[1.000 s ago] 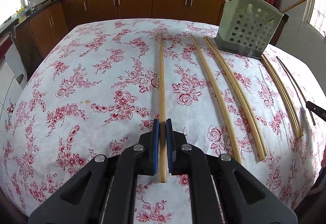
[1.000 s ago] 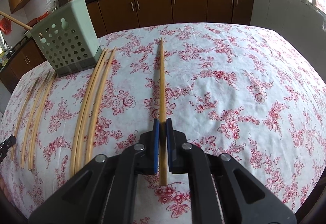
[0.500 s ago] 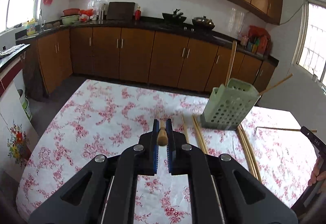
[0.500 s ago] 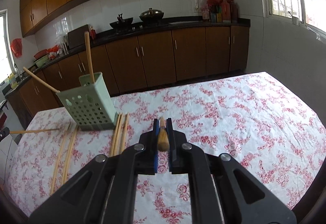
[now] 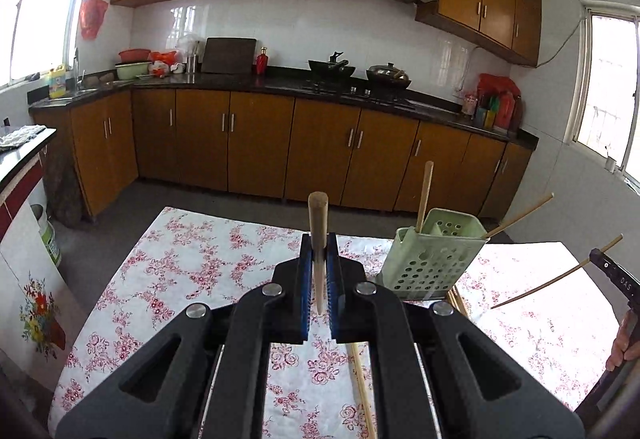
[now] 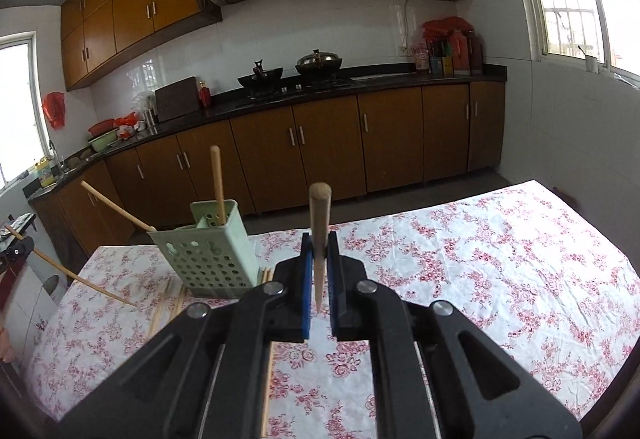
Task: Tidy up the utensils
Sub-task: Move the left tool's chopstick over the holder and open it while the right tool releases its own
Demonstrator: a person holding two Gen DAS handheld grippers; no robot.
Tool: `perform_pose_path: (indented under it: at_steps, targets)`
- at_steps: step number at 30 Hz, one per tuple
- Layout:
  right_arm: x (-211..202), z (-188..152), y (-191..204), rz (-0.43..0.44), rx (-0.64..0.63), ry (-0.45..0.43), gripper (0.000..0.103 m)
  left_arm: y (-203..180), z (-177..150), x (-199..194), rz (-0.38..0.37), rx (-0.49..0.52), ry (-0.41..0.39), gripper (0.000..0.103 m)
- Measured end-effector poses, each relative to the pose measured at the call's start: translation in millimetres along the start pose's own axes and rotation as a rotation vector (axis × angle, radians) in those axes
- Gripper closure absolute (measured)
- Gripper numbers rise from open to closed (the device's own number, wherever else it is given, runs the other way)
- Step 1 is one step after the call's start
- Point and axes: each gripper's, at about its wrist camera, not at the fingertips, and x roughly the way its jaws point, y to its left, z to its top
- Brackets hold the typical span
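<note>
My left gripper (image 5: 319, 267) is shut on a wooden chopstick (image 5: 318, 223) and holds it well above the floral table, end pointing at the camera. My right gripper (image 6: 319, 267) is shut on another chopstick (image 6: 319, 227) in the same way. The pale green perforated utensil holder (image 5: 430, 255) stands on the table to the right of the left gripper, and to the left of the right gripper (image 6: 212, 251). Two chopsticks (image 6: 217, 183) stand in it. The right gripper with its chopstick also shows at the right edge of the left wrist view (image 5: 560, 275).
Several more chopsticks lie on the tablecloth (image 6: 500, 259) beside the holder (image 6: 168, 299) and under the left gripper (image 5: 362, 387). Brown kitchen cabinets (image 5: 260, 147) and a dark counter run behind the table. The table's far edge (image 5: 240, 217) drops to the floor.
Both grippers have lifted their chopsticks off the tablecloth and risen high above the table. The chopsticks now point toward the cameras instead of lying flat.
</note>
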Motion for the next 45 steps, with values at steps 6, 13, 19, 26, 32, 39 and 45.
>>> perform_pose_path:
  at_steps: [6, 13, 19, 26, 32, 39, 45]
  targets:
    - [-31.6, 37.4, 18.8, 0.176, 0.018, -0.040, 0.095, -17.8, 32.3, -22.8, -0.083, 0.002, -0.050, 0.096]
    - [-55.8, 78.2, 43.4, 0.256, 0.003, -0.167, 0.095, -55.1, 69.1, -41.5, -0.162, 0.009, -0.146, 0.096]
    - [-32.3, 90.6, 58.7, 0.233, -0.013, -0.185, 0.095, -78.0, 80.4, -19.6, -0.181, -0.009, -0.169, 0.096]
    - [20.6, 86.2, 68.1, 0.209, -0.026, -0.091, 0.095, -87.2, 66.2, 26.0, -0.145, -0.029, -0.147, 0.096]
    - [55.0, 77.2, 69.5, 0.203, -0.012, -0.028, 0.095, -87.0, 58.9, 53.8, -0.151, -0.046, -0.106, 0.096]
    - [68.3, 69.0, 71.3, 0.188, -0.023, -0.013, 0.093, -88.5, 51.6, 71.1, -0.170, -0.043, -0.039, 0.096]
    - [48.4, 60.0, 60.4, 0.161, -0.016, -0.059, 0.086, -80.2, 54.1, 59.1, -0.167, -0.053, -0.045, 0.095]
